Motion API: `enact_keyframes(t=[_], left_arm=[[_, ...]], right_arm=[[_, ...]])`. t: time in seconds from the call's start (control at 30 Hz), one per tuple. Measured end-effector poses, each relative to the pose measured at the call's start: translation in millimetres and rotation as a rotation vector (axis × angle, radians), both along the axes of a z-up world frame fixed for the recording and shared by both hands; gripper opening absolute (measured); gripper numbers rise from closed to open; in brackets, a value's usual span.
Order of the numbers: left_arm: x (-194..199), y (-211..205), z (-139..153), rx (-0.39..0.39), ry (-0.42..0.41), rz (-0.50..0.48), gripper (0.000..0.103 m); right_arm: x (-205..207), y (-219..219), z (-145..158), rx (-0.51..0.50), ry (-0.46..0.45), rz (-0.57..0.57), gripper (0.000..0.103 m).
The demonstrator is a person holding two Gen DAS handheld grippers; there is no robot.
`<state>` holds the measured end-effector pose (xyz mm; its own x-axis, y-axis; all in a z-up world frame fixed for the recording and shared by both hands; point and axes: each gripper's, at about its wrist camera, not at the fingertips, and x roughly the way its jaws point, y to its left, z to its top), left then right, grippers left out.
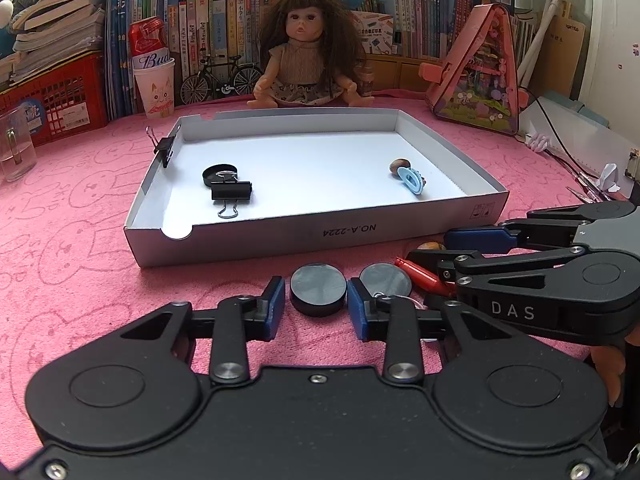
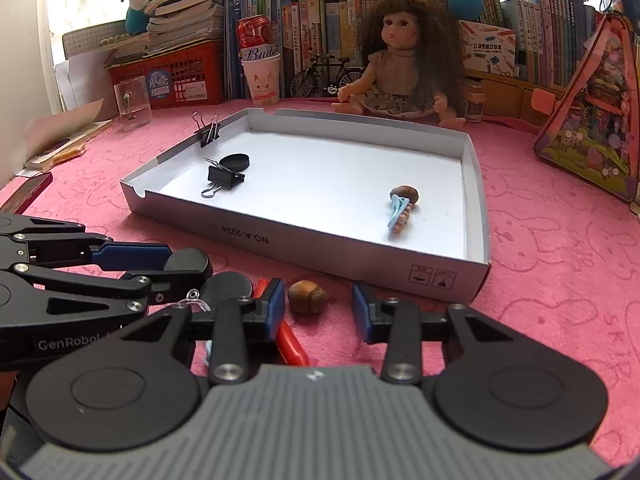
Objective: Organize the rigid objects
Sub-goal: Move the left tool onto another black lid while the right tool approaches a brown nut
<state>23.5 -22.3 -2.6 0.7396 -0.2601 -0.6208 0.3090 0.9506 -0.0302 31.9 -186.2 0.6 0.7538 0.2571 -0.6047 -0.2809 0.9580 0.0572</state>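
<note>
Left gripper (image 1: 316,307) sits low over the pink cloth on the bench (image 1: 80,240), its blue pads either side of a black round disc (image 1: 318,289). The pads are right up against the disc's edges, though a sliver of gap seems to show on each side, so a firm pinch I cannot confirm. Just beside it to the right lies a second black disc (image 1: 386,279), partly under the other tool.

Over on the right, the right gripper (image 2: 319,307) stands parted around a brown nut (image 2: 308,297); the nut lies close to the left pad, apart from the right one, so nothing is clamped there. A red clip (image 2: 294,346) pokes out beneath its left finger.

Behind both, the white cardboard tray (image 1: 256,240) (printed NO.A-2224 on its near wall) holds a black binder clip (image 1: 231,191) touching a black round lid (image 1: 220,174) on the left side, and another nut (image 1: 399,166) with a light blue hair clip (image 1: 412,181) leaning against it on the right. A further binder clip (image 1: 165,147) bites the tray's left wall. A doll (image 1: 306,52) sits behind the tray.
</note>
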Motion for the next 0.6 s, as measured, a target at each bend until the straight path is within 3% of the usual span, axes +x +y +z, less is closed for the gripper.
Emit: enact_keyframes(t=[0.6], left_arm=[[3.7, 1.9, 1.9, -0.006, 0.003, 0.004, 0.03]], right_arm=[[-2.6, 4.4, 0.7, 0.005, -0.003, 0.011, 0.027]])
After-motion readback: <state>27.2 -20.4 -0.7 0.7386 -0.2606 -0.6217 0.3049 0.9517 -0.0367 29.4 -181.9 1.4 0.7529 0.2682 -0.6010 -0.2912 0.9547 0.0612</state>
